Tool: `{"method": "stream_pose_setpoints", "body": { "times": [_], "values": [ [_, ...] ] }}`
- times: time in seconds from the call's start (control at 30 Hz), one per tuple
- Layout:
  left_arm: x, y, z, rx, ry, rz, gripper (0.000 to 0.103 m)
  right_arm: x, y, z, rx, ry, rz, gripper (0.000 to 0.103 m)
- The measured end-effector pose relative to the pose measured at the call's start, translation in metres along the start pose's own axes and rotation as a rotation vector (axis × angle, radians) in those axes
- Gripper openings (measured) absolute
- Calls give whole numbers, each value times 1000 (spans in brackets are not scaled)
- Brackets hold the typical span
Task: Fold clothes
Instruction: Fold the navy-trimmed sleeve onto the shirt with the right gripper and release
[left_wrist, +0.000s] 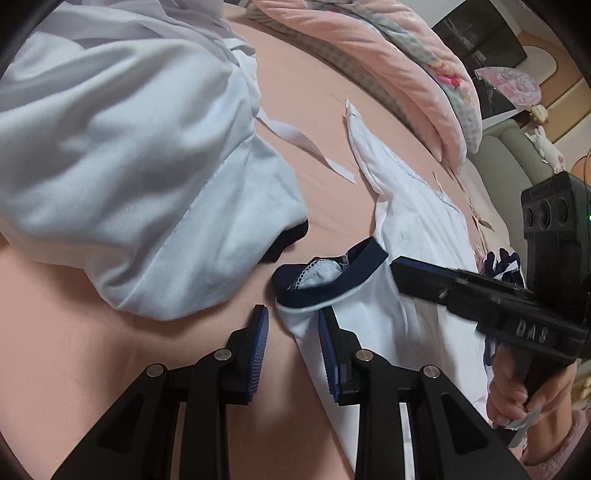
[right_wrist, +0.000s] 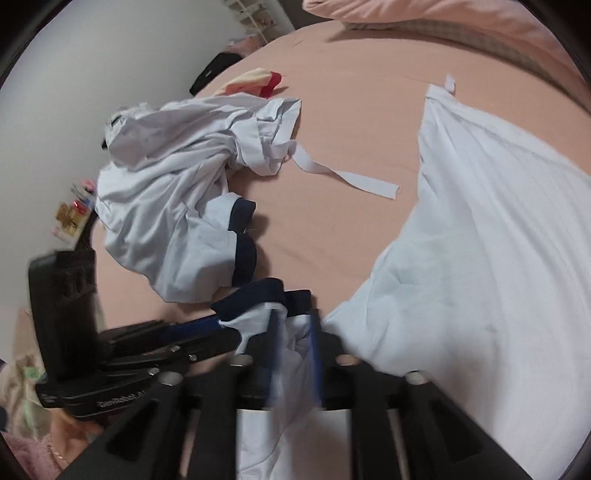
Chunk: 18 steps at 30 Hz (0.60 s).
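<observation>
- The left gripper (left_wrist: 293, 321) stands with its jaws part-spread on the pink bed (left_wrist: 325, 122). The navy-trimmed cuff (left_wrist: 325, 280) of the white garment (left_wrist: 417, 236) lies just ahead of it, its pale cloth running in beside the right-hand pad, with no clear pinch showing. If it lifts now, the sleeve may simply stay down.
- The right gripper (right_wrist: 293, 332) is blurred in its own view, jaws apart with white cloth between them, the pads not plainly pressing. Closing there could catch two layers and bunch the sleeve.
- From the left wrist view, the right gripper's fingers reach across just beyond and right of the left one. Both crowd the same cuff and could knock together or pull against each other.
- A second crumpled white garment (right_wrist: 173, 206) lies just ahead-left of the grippers, its own navy cuff near. Dragging could snag it or its loose white strap (right_wrist: 347, 173).
</observation>
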<state>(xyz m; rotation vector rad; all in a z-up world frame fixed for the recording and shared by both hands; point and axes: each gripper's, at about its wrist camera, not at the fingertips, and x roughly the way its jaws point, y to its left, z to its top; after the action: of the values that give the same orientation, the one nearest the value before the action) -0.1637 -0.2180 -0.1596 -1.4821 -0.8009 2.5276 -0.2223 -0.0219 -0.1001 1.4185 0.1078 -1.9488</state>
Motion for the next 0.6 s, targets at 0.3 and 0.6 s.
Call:
{"method": "stream_pose_setpoints", "body": {
  "times": [0.3, 0.6],
  "values": [
    [-2, 4, 4, -23, -14, 13, 25, -14, 22, 6, -82, -13, 67, 46],
    [-1, 4, 7, -25, -8, 16, 25, 21, 4, 17, -60, 51, 18, 2]
  ]
}}
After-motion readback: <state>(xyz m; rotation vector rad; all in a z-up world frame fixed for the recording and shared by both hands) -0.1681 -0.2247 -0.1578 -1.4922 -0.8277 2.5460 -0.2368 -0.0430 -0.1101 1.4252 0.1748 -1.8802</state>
